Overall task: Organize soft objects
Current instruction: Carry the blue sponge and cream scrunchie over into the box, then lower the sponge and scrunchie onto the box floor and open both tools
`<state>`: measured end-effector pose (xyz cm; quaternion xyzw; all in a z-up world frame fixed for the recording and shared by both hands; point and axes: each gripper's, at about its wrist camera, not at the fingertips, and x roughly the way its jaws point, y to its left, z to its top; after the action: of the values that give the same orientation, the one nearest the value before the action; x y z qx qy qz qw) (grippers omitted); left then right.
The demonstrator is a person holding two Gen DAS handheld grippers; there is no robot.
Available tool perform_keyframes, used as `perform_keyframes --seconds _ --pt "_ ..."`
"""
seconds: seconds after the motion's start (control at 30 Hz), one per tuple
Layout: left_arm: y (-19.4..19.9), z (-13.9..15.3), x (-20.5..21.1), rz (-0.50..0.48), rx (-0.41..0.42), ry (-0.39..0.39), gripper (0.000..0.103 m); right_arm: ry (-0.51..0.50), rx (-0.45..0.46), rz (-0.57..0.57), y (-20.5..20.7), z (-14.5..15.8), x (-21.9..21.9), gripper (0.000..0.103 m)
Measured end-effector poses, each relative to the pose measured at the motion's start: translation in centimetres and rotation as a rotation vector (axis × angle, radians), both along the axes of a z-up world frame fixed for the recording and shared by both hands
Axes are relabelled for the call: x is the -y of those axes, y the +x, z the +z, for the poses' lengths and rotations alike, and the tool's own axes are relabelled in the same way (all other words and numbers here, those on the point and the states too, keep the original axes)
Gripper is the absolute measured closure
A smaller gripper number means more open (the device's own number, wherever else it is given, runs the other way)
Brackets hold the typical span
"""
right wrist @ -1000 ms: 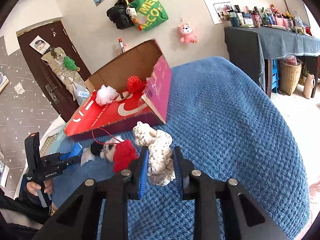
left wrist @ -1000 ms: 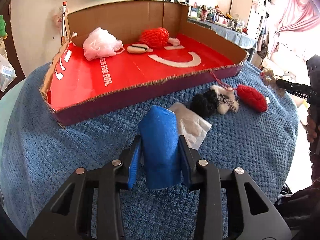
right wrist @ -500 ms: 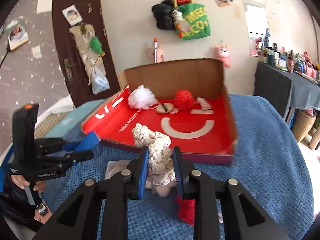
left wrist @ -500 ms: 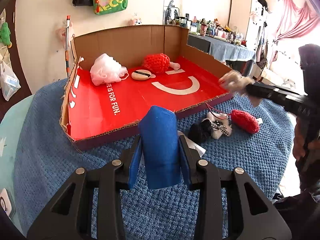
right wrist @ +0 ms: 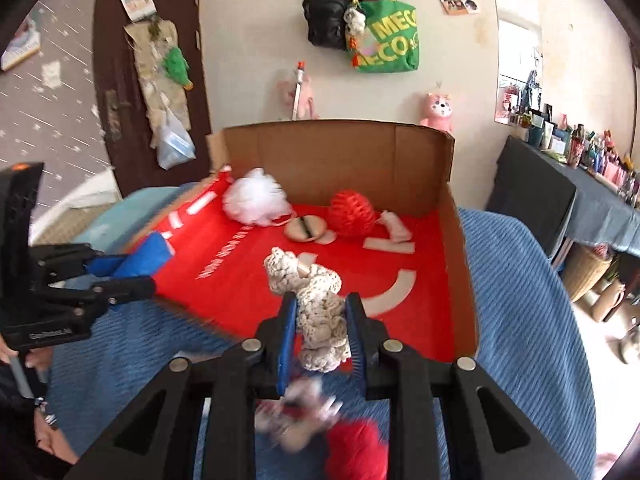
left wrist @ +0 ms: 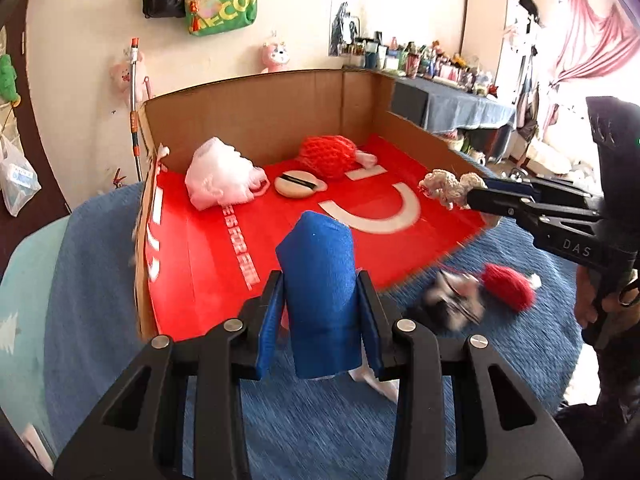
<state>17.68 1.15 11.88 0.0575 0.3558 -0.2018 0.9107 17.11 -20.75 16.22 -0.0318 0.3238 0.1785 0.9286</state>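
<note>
My left gripper (left wrist: 320,312) is shut on a folded blue cloth (left wrist: 320,280), held above the near edge of the red-floored cardboard box (left wrist: 248,120). The cream crocheted piece (right wrist: 316,304) sits clamped in my shut right gripper (right wrist: 320,328), over the box's front right edge; from the left wrist view that piece (left wrist: 444,186) hangs at the right box wall. Inside the box lie a white mesh puff (left wrist: 220,182), a red knitted ball (left wrist: 328,156) and a beige round pad (left wrist: 298,184). On the blue blanket (left wrist: 92,300) lie a red knitted toy (left wrist: 508,286) and a black-and-white toy (left wrist: 452,304).
The box has tall cardboard walls at the back and right. A white plastic piece (left wrist: 376,380) lies under my left gripper. A dark door (right wrist: 132,80), hanging bags (right wrist: 384,36) and a cluttered side table (right wrist: 580,192) surround the bed.
Both grippers rose and moved toward the box with their loads. The right one swung from the far right side to the box's front edge, rolling upright.
</note>
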Motion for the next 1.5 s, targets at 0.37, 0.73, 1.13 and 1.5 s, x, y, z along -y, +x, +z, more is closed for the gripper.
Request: perform_keyframes --seconds 0.37,0.73,1.13,1.5 --pt "10.5 -3.4 0.5 0.041 -0.176 0.150 0.070 -0.272 -0.129 -0.068 10.6 -3.1 -2.4 0.077" --pt "14.1 -5.7 0.1 0.068 -0.285 0.178 0.070 -0.320 -0.233 -0.083 13.9 -4.7 -2.8 0.077" --pt "14.3 -6.0 -0.1 0.087 -0.297 0.165 0.069 -0.315 -0.270 -0.065 14.1 -5.5 -2.6 0.074" --pt "14.5 -6.0 -0.4 0.089 -0.288 0.168 0.058 -0.295 -0.290 -0.050 14.6 -5.6 -2.0 0.067"
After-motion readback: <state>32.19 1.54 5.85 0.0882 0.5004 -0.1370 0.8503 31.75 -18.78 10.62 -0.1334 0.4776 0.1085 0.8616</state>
